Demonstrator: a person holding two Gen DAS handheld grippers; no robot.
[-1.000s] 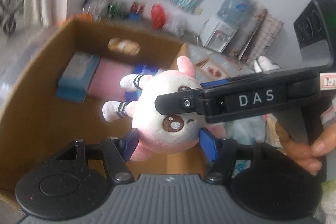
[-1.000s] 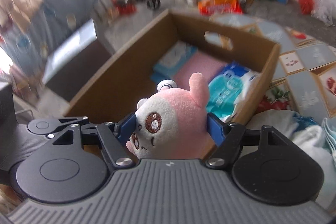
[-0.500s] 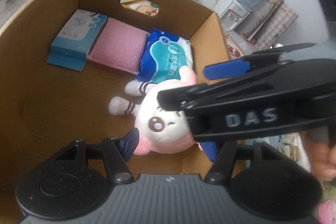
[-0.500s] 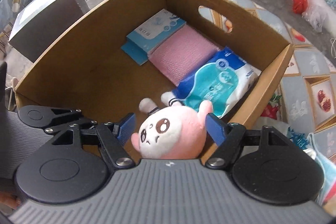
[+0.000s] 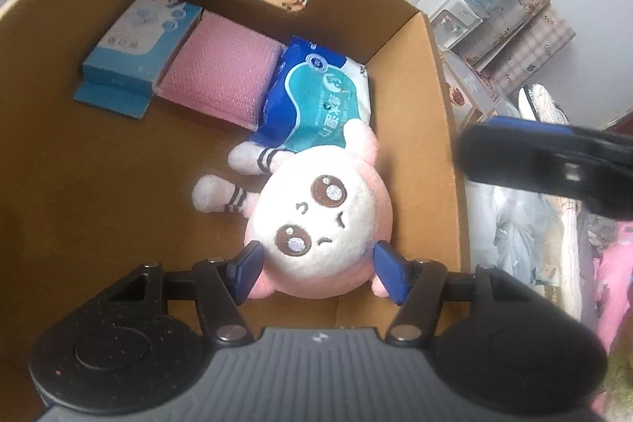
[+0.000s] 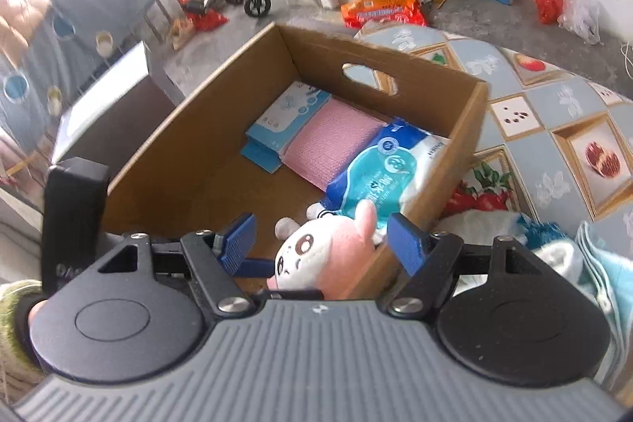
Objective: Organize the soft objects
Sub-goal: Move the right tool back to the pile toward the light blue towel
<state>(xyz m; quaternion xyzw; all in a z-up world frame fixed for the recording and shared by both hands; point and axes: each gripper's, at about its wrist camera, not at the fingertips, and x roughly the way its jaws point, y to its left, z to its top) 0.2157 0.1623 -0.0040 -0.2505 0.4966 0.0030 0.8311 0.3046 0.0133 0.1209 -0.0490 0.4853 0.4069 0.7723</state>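
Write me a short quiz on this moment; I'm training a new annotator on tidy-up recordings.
1. True or false: the plush toy is inside the cardboard box.
2. Which tongs are closed on the plush toy? A) the left tongs B) the right ones C) both
3. How many other items lie in the box?

Key:
1. True.
2. A.
3. Three: blue carton, pink padded pack, wipes pack.
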